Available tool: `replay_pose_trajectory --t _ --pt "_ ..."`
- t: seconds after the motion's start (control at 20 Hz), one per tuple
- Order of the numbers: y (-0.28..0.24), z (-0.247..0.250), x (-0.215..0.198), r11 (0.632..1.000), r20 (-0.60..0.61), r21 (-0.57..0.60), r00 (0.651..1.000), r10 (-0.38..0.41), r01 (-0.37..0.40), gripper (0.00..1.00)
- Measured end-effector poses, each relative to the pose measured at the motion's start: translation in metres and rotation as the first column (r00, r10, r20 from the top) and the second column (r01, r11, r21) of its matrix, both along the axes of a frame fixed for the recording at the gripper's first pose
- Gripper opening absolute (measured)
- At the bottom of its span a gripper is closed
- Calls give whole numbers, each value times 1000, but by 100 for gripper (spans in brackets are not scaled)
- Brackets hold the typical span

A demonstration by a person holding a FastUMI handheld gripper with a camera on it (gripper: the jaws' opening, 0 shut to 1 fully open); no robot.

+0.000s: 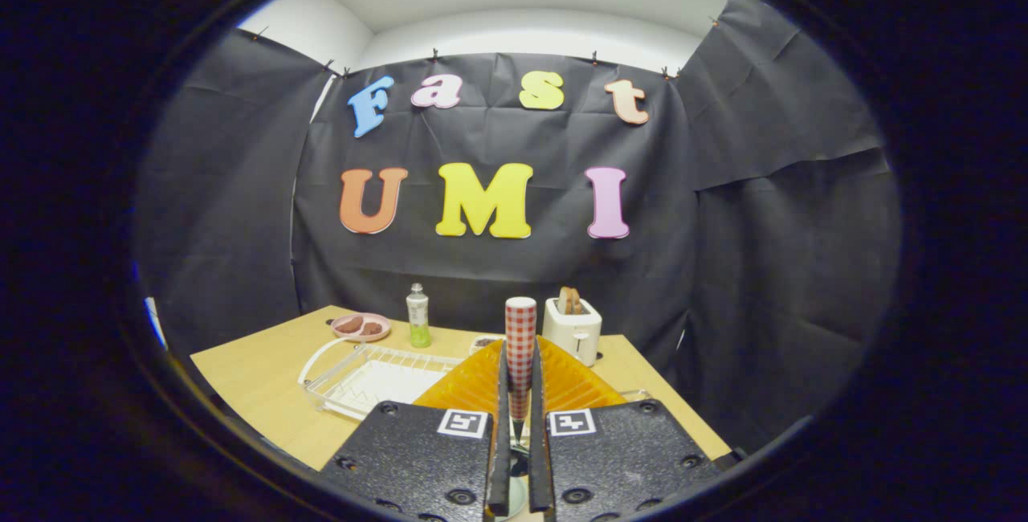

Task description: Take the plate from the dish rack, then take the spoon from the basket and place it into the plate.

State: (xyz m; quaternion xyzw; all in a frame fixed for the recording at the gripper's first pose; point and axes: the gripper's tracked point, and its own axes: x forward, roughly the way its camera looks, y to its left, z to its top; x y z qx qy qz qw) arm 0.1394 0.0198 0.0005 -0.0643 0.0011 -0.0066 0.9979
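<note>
My gripper is shut on the spoon, which has a red-and-white checked handle. The handle stands upright between the two fingers and pokes out above their tips. The spoon's thin metal stem runs down through the gap between the fingers. A pale rounded surface shows far down in that gap; I cannot tell whether it is the plate. The white wire dish rack lies on the wooden table just left of the fingers, with only its white drip tray showing inside.
Beyond the rack are a pink dish with brown food and a small bottle of green liquid. A white toaster with toast stands beyond the fingers, slightly right. The table's edges fall away on both sides.
</note>
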Motion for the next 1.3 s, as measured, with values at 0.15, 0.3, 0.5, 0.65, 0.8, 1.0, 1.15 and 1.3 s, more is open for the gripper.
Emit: replay_pose_trajectory --t 0.15,0.3,0.5,0.65,0.8,1.0,1.15,1.3 --pt "31 -38 -5 1000 -35 19 999 24 -23 14" --pt "55 -74 -6 997 -60 50 996 59 -56 14" --pt "83 -130 3 993 -139 75 985 100 -90 15" --pt "88 -154 13 994 -172 76 980 97 -85 15" --pt "86 -165 14 995 -177 61 980 90 -80 15" --pt "76 -164 8 997 -159 45 985 72 -65 17" --pt "73 -164 6 997 -165 41 984 74 -68 18" --pt "65 -152 -2 997 -121 50 990 70 -64 26"
